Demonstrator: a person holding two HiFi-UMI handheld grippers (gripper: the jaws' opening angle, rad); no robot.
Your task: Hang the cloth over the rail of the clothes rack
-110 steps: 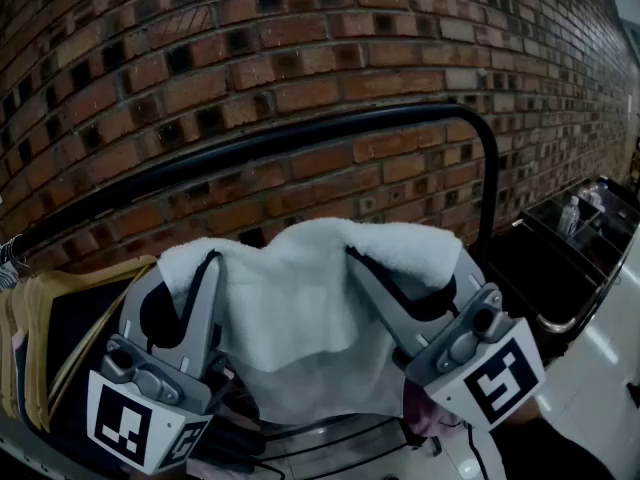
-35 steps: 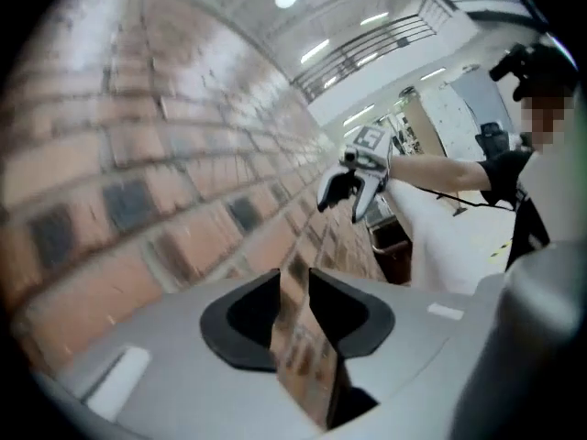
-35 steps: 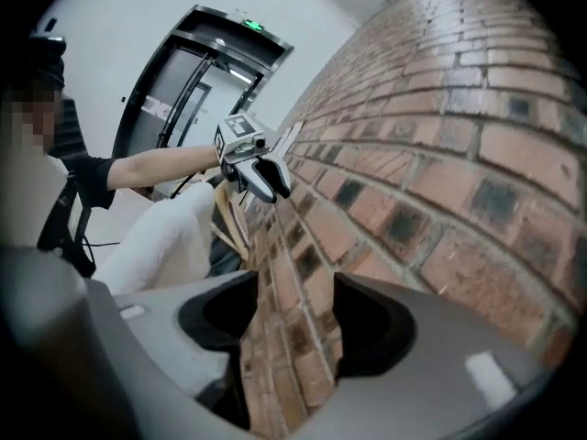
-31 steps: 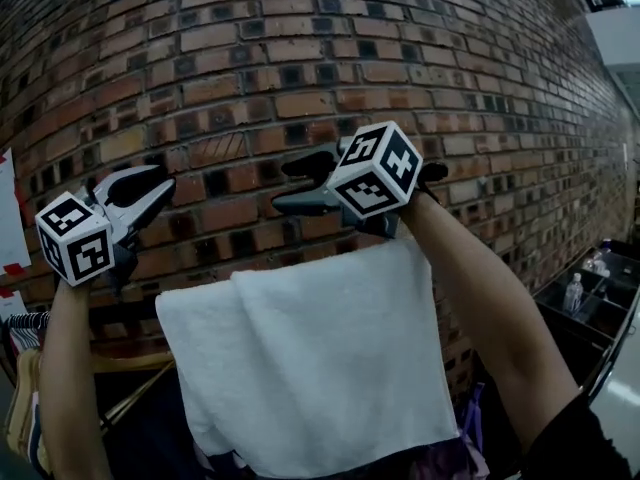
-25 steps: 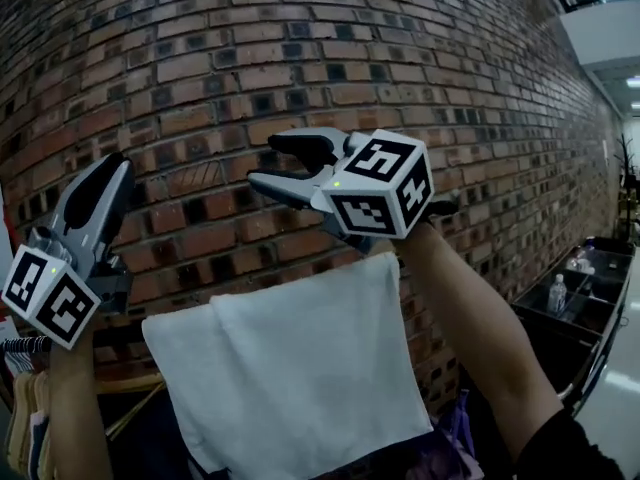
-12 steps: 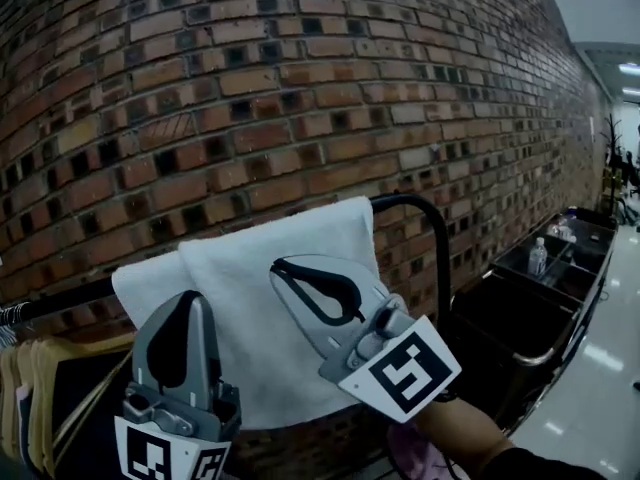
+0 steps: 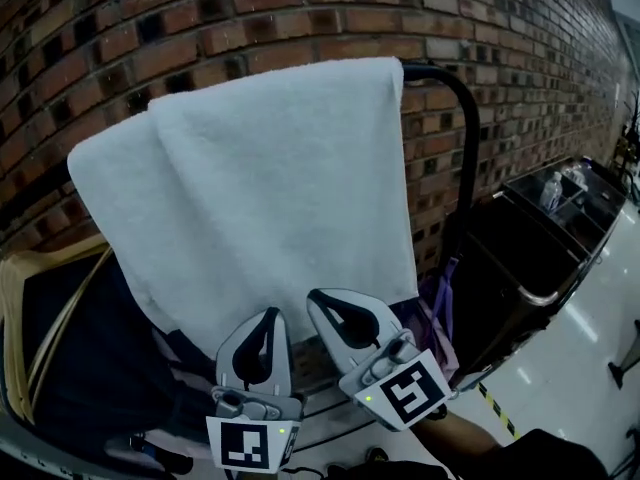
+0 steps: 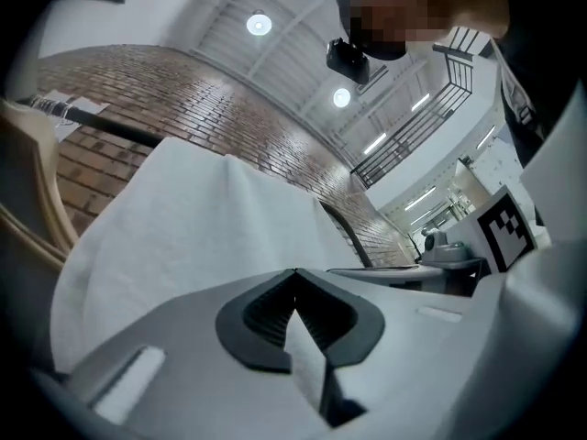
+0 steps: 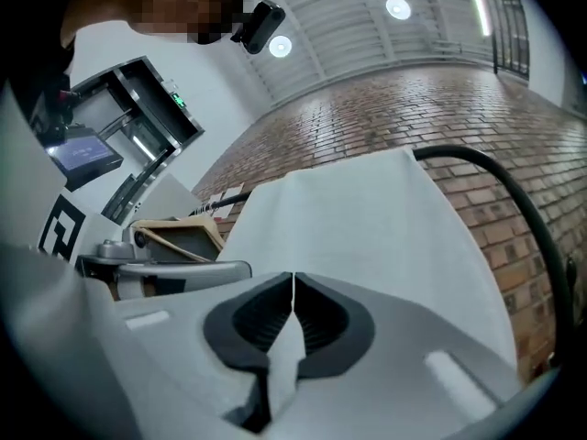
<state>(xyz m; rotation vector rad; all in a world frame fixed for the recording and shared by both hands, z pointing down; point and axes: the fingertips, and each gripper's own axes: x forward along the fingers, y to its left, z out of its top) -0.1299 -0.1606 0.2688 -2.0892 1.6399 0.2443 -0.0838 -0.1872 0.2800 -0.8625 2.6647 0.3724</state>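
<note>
Cloth hung; both tools lowered and closed.

We note the cloth [image 7: 260,178] draped over the rail [image 7: 430,70], filling the head view from centre to 12 o'clock. Within the last second the left hand-held gripper [image 7: 264,316] and right hand-held gripper [image 7: 322,300] dropped to 6 o'clock near its hem, jaws pressed together, empty. We judge the hanging done.

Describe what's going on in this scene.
A person is working with a gripper in each hand. The white cloth is draped over the rack's black rail, in front of a brick wall. The left gripper and right gripper sit low by the cloth's bottom edge, both with jaws shut, and neither clearly pinches it. The hanging looks done.
</note>
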